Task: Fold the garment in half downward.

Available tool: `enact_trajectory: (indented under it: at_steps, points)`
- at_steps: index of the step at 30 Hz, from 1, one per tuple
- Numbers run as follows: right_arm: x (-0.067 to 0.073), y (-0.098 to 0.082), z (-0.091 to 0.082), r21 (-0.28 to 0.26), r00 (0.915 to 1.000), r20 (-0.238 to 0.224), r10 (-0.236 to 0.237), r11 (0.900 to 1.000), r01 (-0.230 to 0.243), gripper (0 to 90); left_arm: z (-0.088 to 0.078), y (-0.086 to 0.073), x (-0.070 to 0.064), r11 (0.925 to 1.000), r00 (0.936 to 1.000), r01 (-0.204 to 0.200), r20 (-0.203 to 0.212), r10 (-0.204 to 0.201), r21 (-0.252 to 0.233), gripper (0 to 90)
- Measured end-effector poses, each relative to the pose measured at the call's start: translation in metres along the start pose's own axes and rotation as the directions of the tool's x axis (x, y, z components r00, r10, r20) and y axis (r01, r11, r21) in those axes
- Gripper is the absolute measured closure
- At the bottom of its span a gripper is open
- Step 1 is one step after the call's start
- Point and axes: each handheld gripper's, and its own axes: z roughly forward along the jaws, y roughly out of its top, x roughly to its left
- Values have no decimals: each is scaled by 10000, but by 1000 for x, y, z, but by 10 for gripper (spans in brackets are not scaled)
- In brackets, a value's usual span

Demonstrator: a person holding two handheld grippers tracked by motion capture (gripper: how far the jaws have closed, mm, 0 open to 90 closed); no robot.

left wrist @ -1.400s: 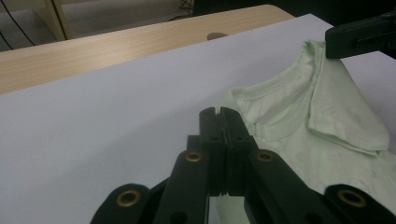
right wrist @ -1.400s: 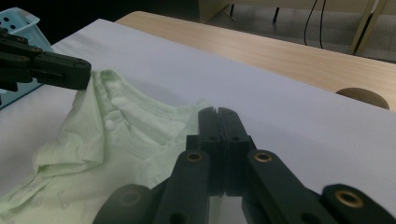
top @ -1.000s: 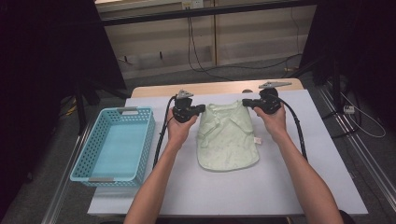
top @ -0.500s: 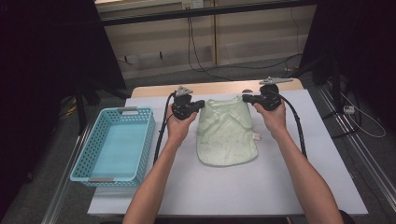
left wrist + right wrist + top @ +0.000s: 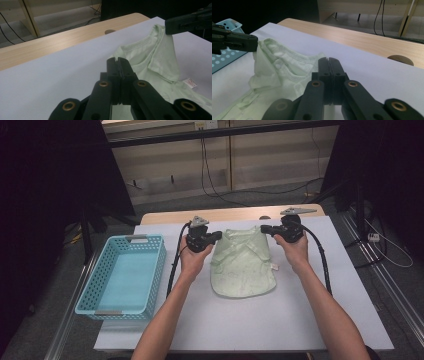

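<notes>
A pale green garment (image 5: 243, 265) lies on the white sheet (image 5: 300, 320) that covers the table, just right of the blue basket (image 5: 122, 275), with its neck end away from the person. The left gripper (image 5: 216, 236) has its jaws closed on the shoulder nearer the basket, and the right gripper (image 5: 265, 229) has its jaws closed on the far shoulder. In the left gripper view the jaws meet with cloth running under their tips, and the other gripper (image 5: 175, 23) pinches a raised peak of fabric. The right gripper view shows the same from the other side — closed jaws over the collar (image 5: 294, 62), and the left gripper (image 5: 249, 42) biting a lifted fold beside the basket (image 5: 224, 27).

The step in hand looks like lifting or spreading the garment by its two shoulders, probably toward a fold or a move into the basket. To do it well, both hands should rise together and stay level, so the cloth hangs evenly and neither shoulder slips out. Each bite looks small, near the seam edge; a sharp tug could pull it free, so the pull should be slow and steady. Keeping the shoulders stretched apart away from the basket side — just taut, not strained — would smooth the creases around the collar. The white tag (image 5: 190, 83) at the side seam is a handy check that the body lies flat and untwisted once the hem (image 5: 245, 292) settles.
</notes>
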Motion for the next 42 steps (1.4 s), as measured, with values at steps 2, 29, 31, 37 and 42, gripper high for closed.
enact_trajectory:
  at_steps: [2,29,31,37,42]
  points:
    - [1,-1,-2,-29,10000,-51,29,10000,-29,900,0,-1,-1,10000,10000,-84,26,83,37,894]
    - [19,-8,-22,-13,9977,-525,-427,9991,427,900,-19,-9,-17,9991,9983,-419,397,417,37,894]
    - [21,-9,-24,-27,9973,-567,-463,9989,462,900,-21,-10,-17,9989,9983,-456,362,453,59,894]
    - [25,-10,-25,154,9951,-657,-736,9971,747,900,-26,-14,-18,9984,9981,-525,328,518,208,894]
    - [30,-14,-27,310,9927,-773,-923,9950,949,900,-27,-16,-21,9980,9976,-585,373,576,238,894]
